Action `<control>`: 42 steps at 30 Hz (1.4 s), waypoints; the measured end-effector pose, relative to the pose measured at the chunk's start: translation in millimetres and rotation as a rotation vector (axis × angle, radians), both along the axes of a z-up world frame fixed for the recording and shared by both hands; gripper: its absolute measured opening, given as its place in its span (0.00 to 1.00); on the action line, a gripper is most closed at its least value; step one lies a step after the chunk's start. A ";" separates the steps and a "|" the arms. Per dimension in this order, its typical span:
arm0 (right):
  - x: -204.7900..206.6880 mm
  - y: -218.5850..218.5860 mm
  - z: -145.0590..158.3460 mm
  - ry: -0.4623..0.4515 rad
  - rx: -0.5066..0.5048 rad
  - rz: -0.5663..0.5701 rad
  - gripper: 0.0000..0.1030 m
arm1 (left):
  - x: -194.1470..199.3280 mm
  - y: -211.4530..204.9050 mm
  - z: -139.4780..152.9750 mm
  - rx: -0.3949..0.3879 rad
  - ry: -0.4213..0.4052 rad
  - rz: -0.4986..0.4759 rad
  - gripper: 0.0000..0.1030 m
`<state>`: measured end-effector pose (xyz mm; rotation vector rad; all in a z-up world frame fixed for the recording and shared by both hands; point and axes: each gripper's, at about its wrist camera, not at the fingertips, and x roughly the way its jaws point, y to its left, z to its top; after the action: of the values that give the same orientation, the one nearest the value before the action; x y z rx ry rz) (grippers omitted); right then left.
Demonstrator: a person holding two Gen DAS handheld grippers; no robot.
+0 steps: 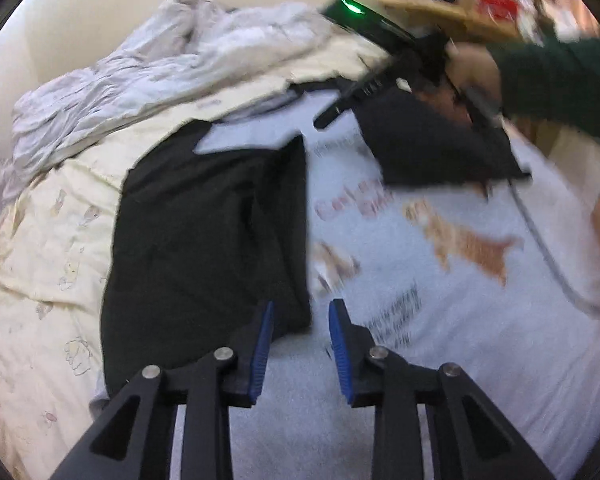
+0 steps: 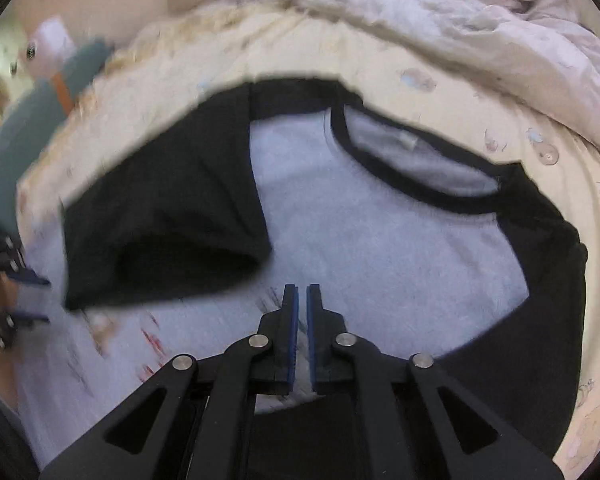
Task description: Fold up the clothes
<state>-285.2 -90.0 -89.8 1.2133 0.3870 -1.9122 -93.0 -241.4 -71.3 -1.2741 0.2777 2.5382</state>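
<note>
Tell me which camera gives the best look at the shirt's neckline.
The right wrist view. The black-trimmed neckline of the grey shirt shows there almost whole as an open curve with the inside back visible. The left wrist view catches only a small piece of it, far off, beside the folded black sleeve.

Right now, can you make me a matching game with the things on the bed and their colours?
Things:
1. shirt sleeves
2. shirt body
3. bedsheet
4. gripper pads

Colours:
A. cream with little drawings
B. blue
C. black
D. light grey

Pairs: 1-C, 2-D, 3-A, 4-B
</note>
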 end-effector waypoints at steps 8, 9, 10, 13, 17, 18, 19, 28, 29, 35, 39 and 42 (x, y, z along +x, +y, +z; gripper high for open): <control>-0.3 -79.8 -12.1 -0.037 0.019 0.011 0.07 | -85.5 -32.8 -25.9 0.120 -0.061 0.323 0.29; 3.7 -85.1 -19.9 -0.044 0.064 0.033 0.07 | -89.1 -30.2 -31.6 0.141 -0.090 0.320 0.29; 7.7 -90.4 -27.8 -0.051 0.109 0.054 0.07 | -85.9 -21.5 -36.3 0.147 -0.121 0.283 0.29; 15.0 -79.9 -35.5 -0.022 0.226 0.069 0.04 | -70.5 0.4 -48.1 0.145 -0.181 0.194 0.29; 16.2 -54.8 -19.3 0.038 0.300 0.001 0.08 | -44.0 12.4 -49.6 0.114 -0.164 0.138 0.30; 20.0 -53.3 -12.9 0.062 0.294 -0.004 0.08 | -38.5 12.7 -47.7 0.114 -0.151 0.133 0.30; 23.7 -54.2 -6.9 0.046 0.249 -0.010 0.08 | -34.0 10.6 -44.5 0.130 -0.133 0.137 0.30; 61.3 -82.7 -17.3 -0.228 -0.007 -0.001 0.08 | -17.4 -42.3 -21.9 0.306 -0.006 0.319 0.30; 65.8 -77.7 -17.7 -0.258 -0.037 -0.036 0.11 | -16.4 -53.6 -18.8 0.312 0.022 0.357 0.30; 90.9 -43.8 -29.8 -0.489 -0.299 -0.241 0.38 | -28.9 -130.5 -28.7 0.396 0.015 0.641 0.30; 94.8 -43.6 -38.4 -0.487 -0.346 -0.327 0.40 | -38.4 -159.2 -55.1 0.377 -0.111 0.717 0.23; 94.1 -47.3 -44.8 -0.498 -0.383 -0.361 0.40 | -38.6 -169.6 -49.1 0.304 -0.074 0.744 0.24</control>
<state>-191.1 -137.3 -134.6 1.4981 -0.4691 -1.7747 -131.6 -410.9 -120.4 -1.5368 -0.7035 2.9250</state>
